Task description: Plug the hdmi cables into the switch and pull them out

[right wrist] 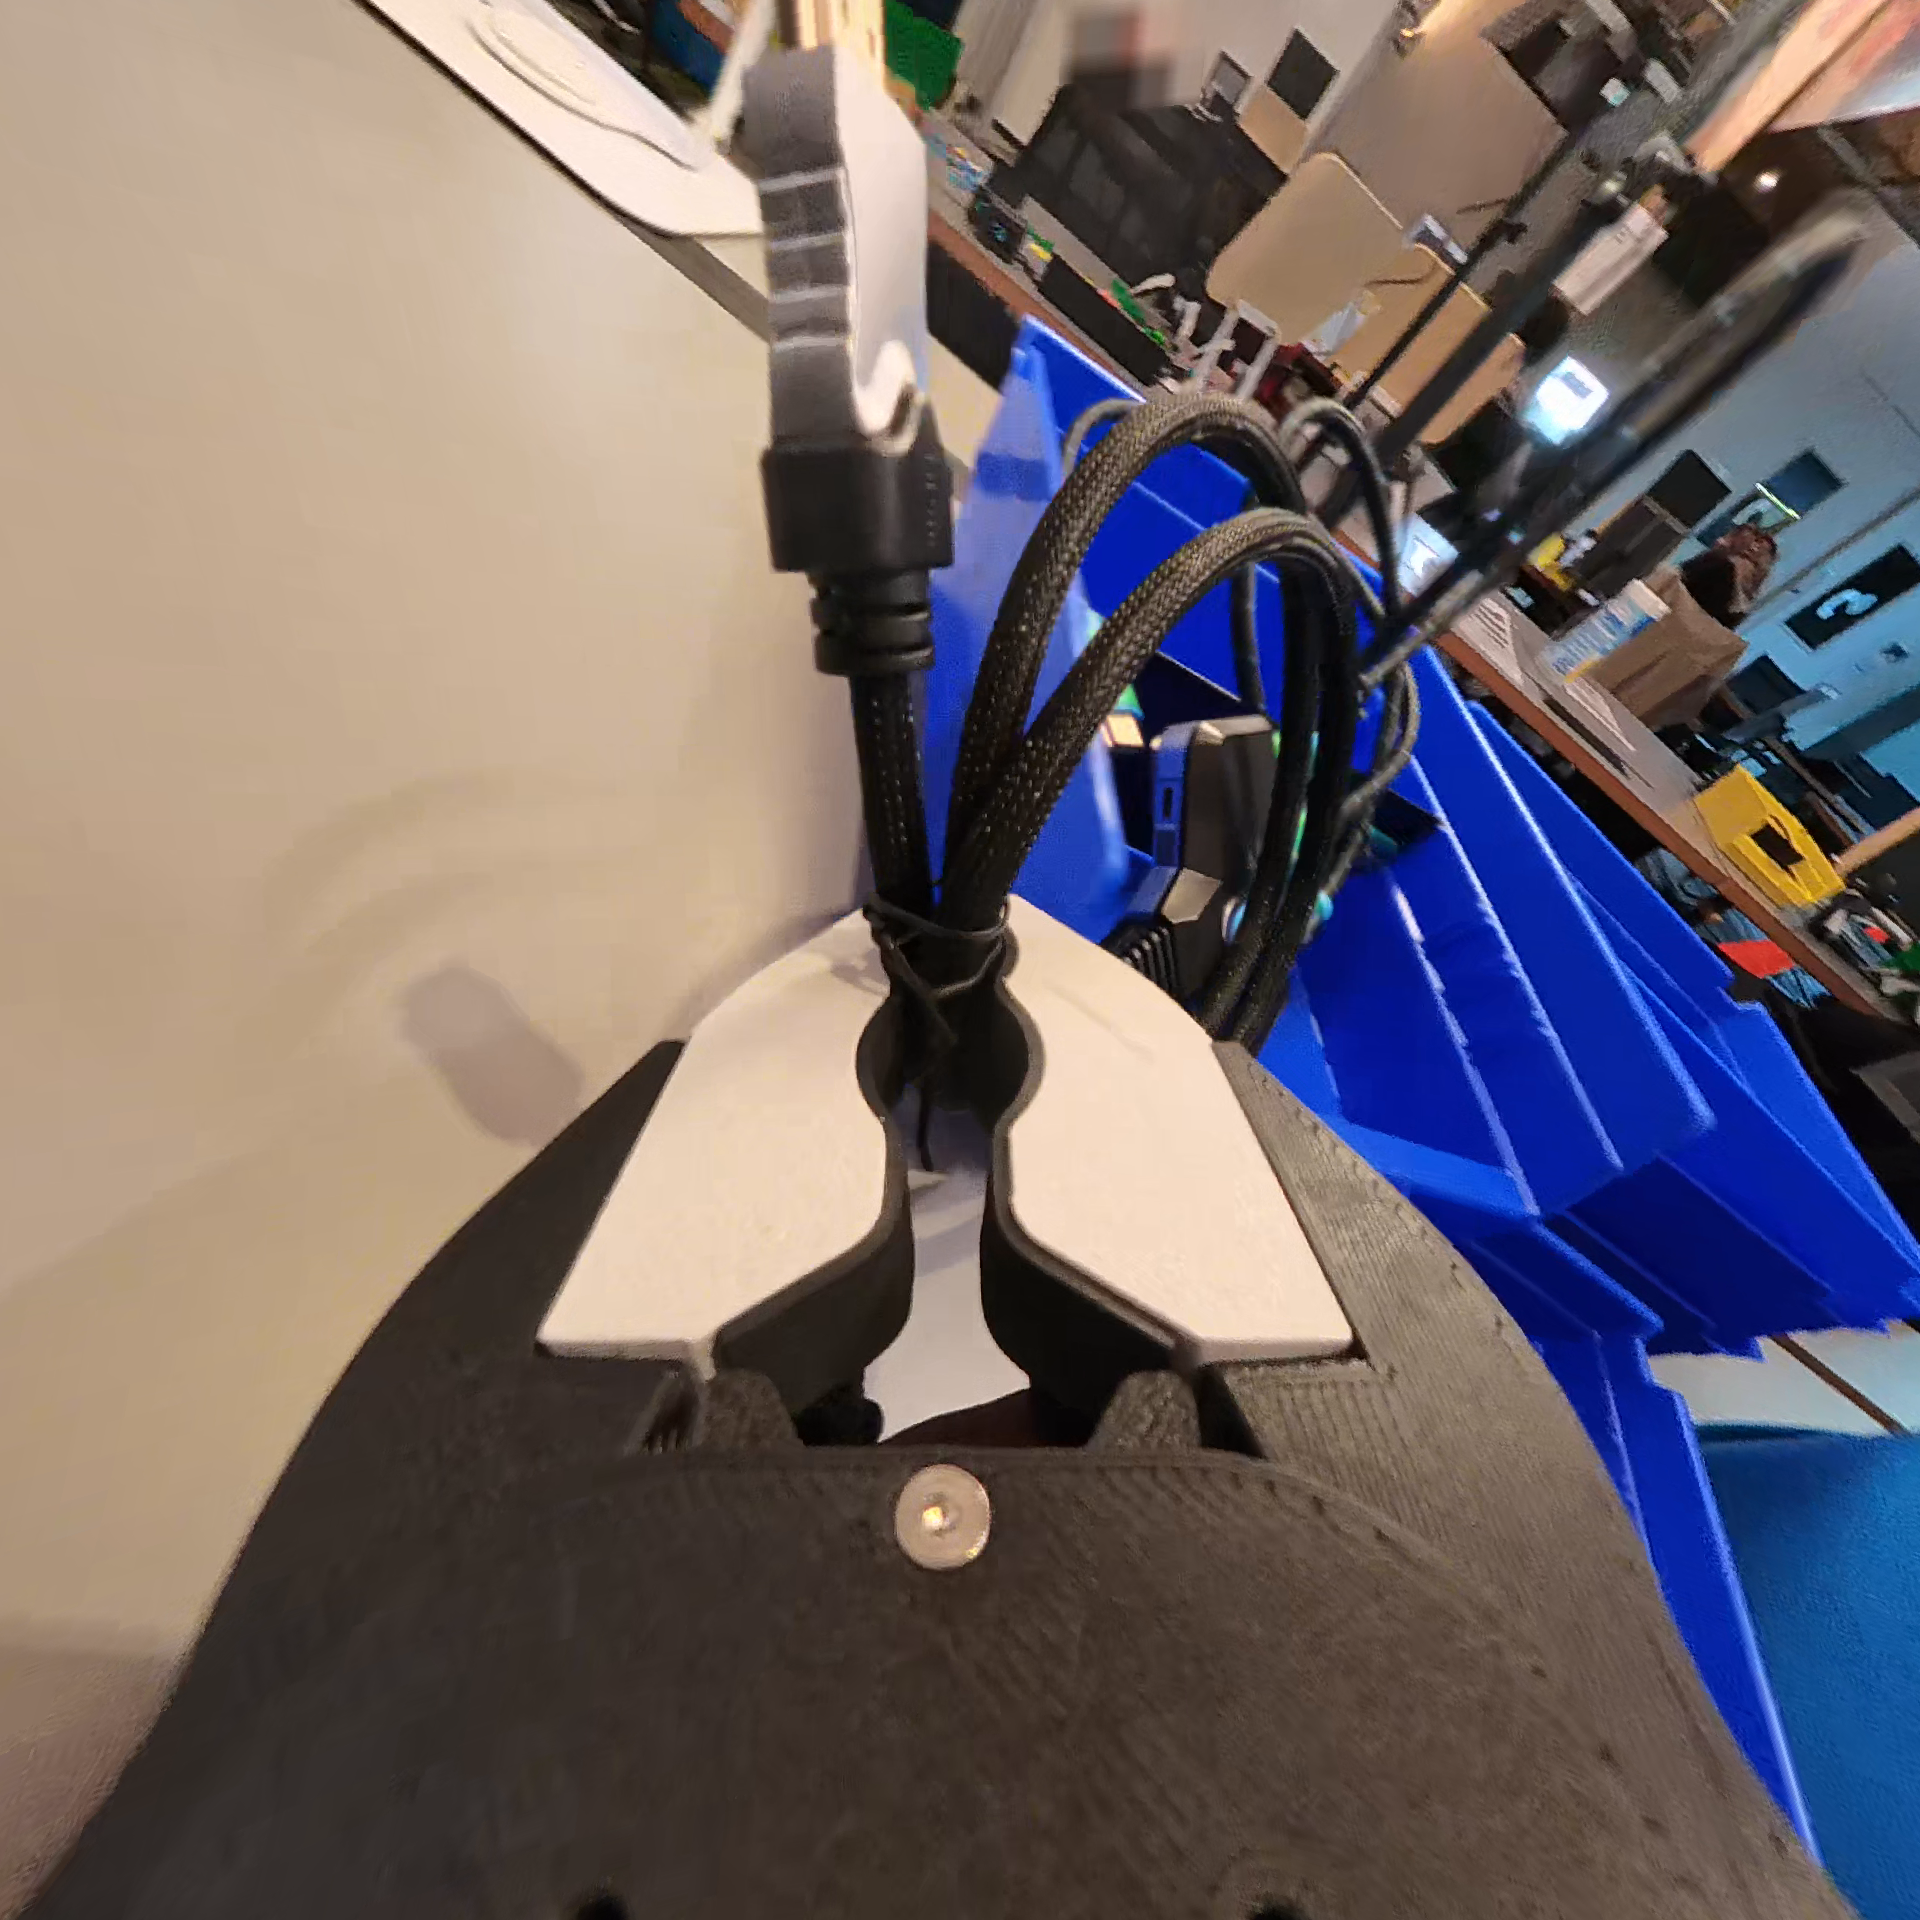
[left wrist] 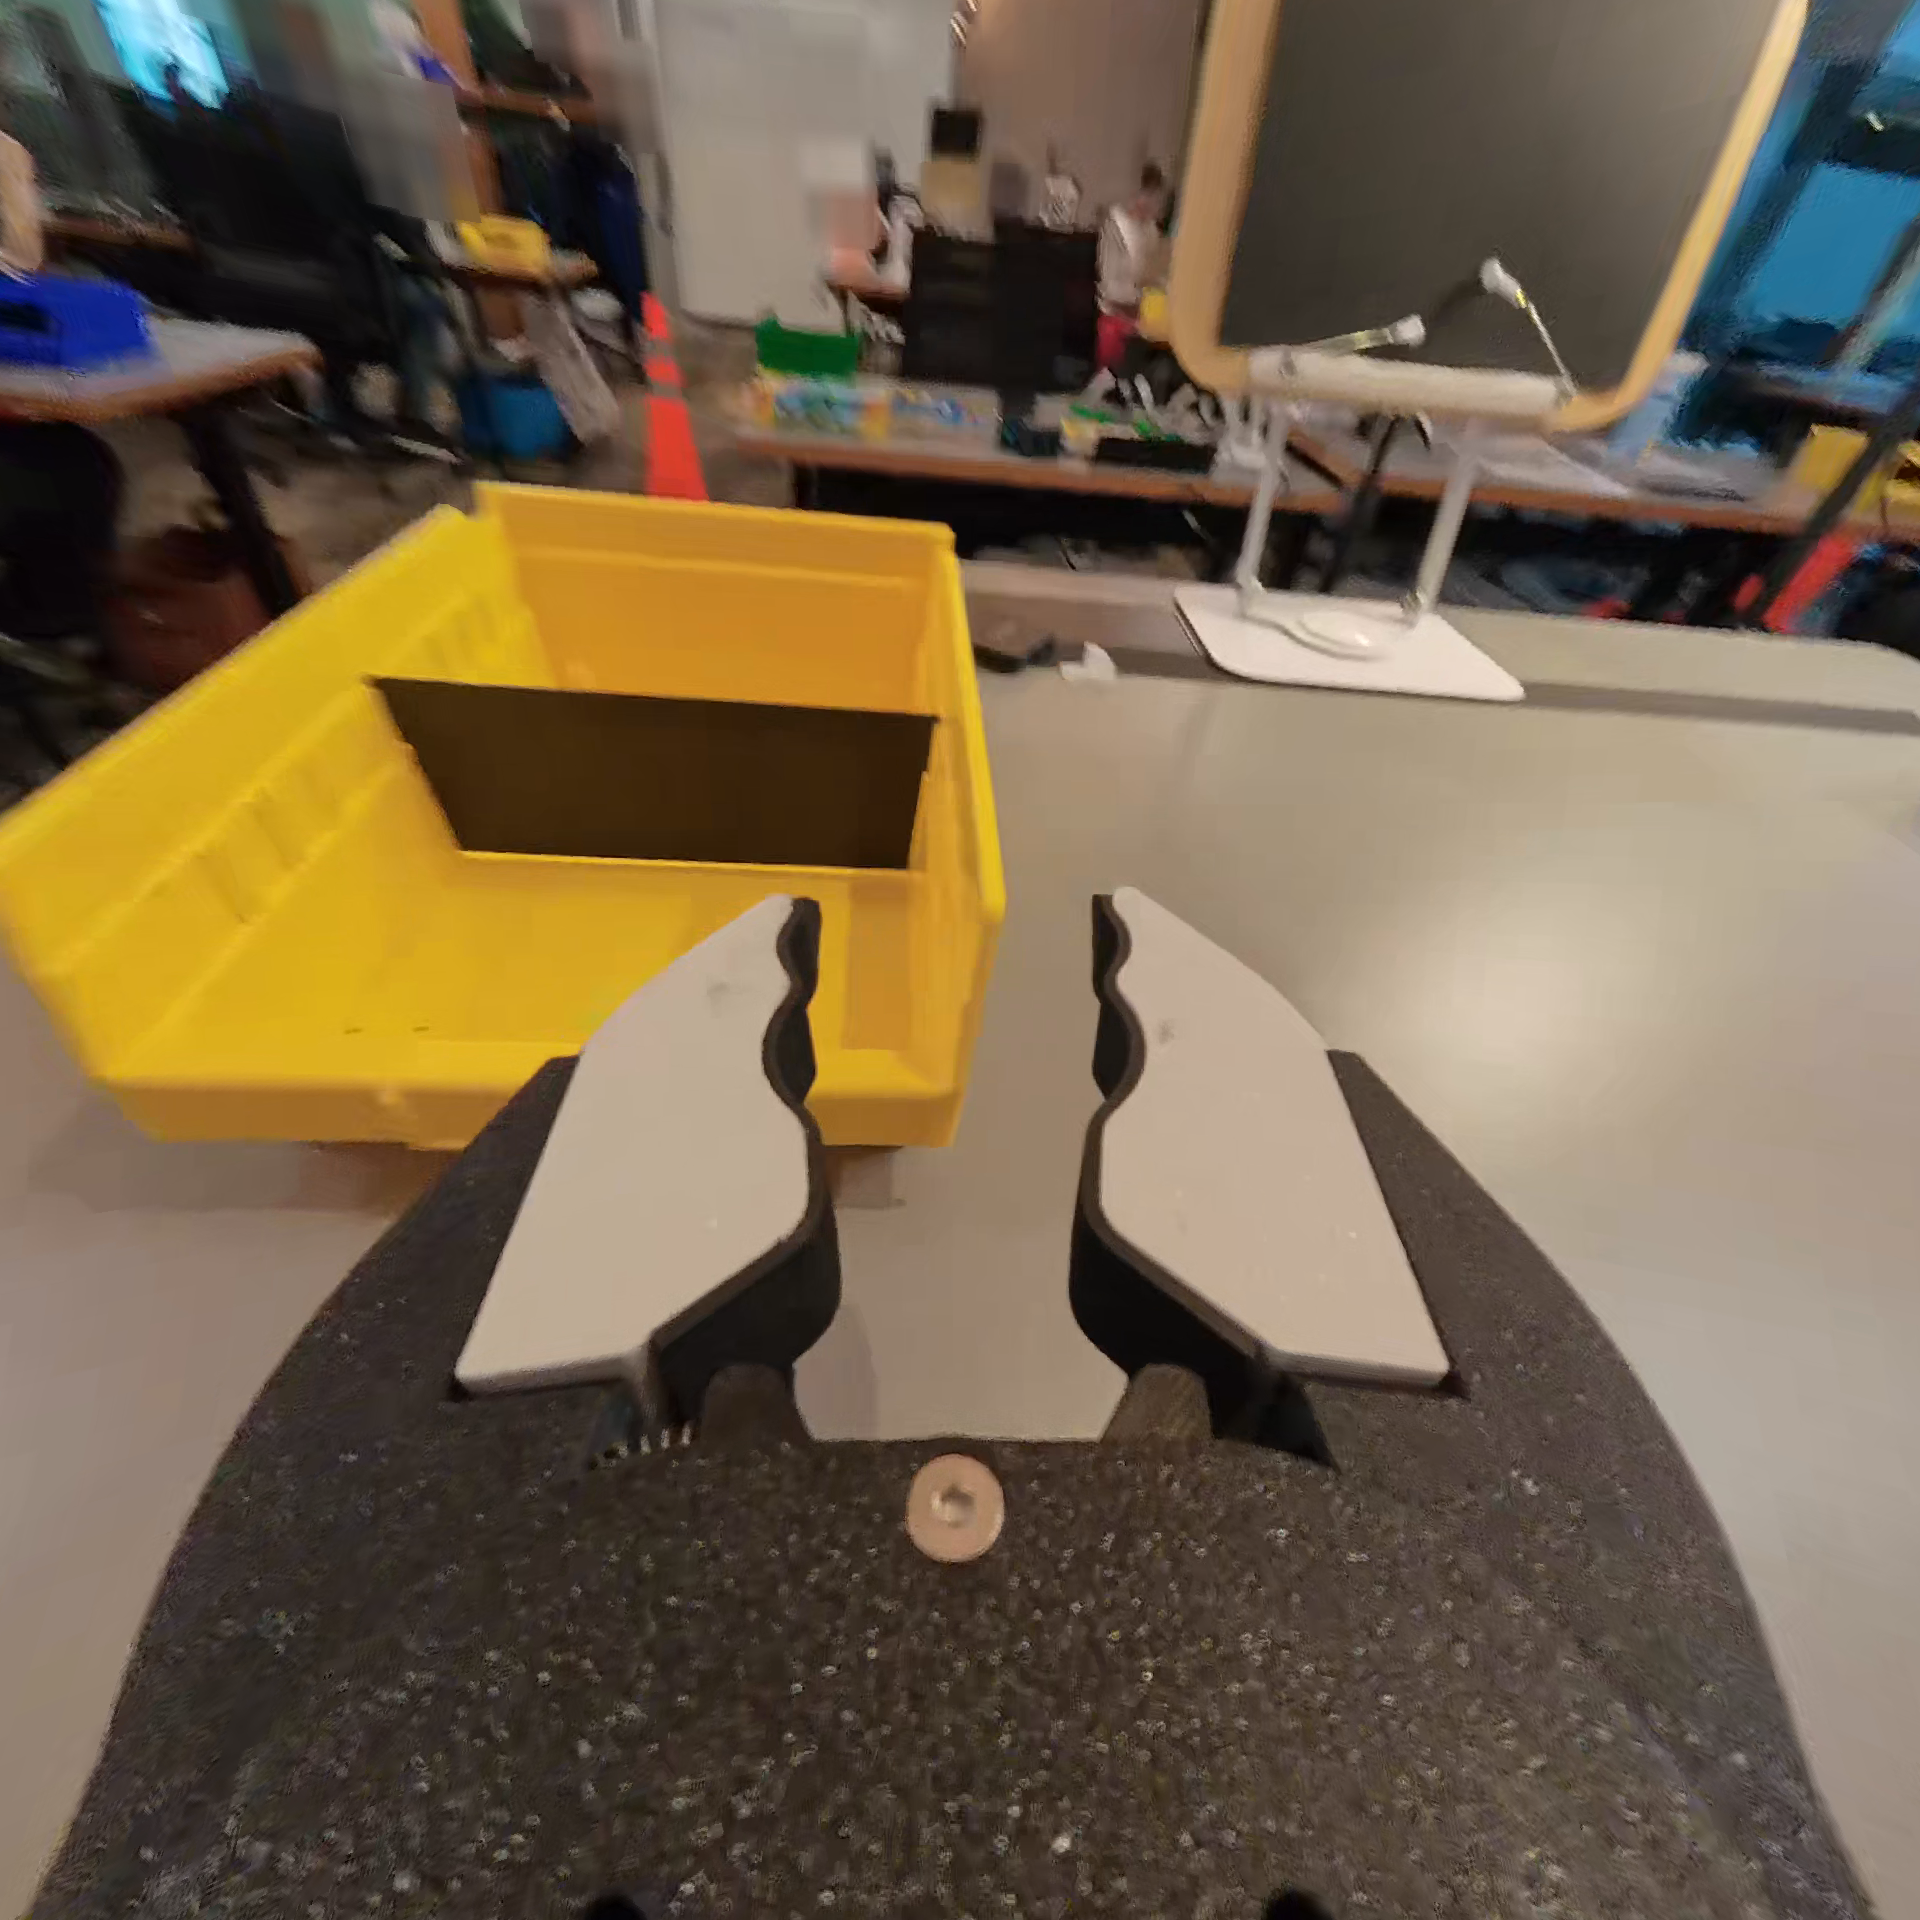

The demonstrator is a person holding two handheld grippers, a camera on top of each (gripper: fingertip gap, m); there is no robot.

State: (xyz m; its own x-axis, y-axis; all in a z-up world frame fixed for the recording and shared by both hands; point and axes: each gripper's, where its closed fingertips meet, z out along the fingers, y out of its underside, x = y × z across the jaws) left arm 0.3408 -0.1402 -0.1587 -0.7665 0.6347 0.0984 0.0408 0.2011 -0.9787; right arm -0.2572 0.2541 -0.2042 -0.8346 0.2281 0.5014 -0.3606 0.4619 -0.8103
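- Fingers point(left wrist: 665, 1143) of the left gripper point(left wrist: 956, 914) stand spread over the grey table point(left wrist: 1455, 1039), holding nothing.
- Right gripper point(right wrist: 940, 925) has its fingers pinched on a coiled black cable point(right wrist: 1039, 727), at the tie binding its loops.
- Yellow bin point(left wrist: 260, 935) with a dark divider point(left wrist: 665, 779) sits just ahead-left of the left gripper.
- Blue bins point(right wrist: 1455, 1039) lie beyond the cable; whether the dark device point(right wrist: 1210, 810) inside is the switch is unclear.
- Plug point(right wrist: 857, 499) points up, touching the other gripper's finger point(right wrist: 831, 208).

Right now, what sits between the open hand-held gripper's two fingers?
Nothing held: the left hand-held gripper frames bare grey tabletop beside the yellow plastic bin, in the left wrist view.
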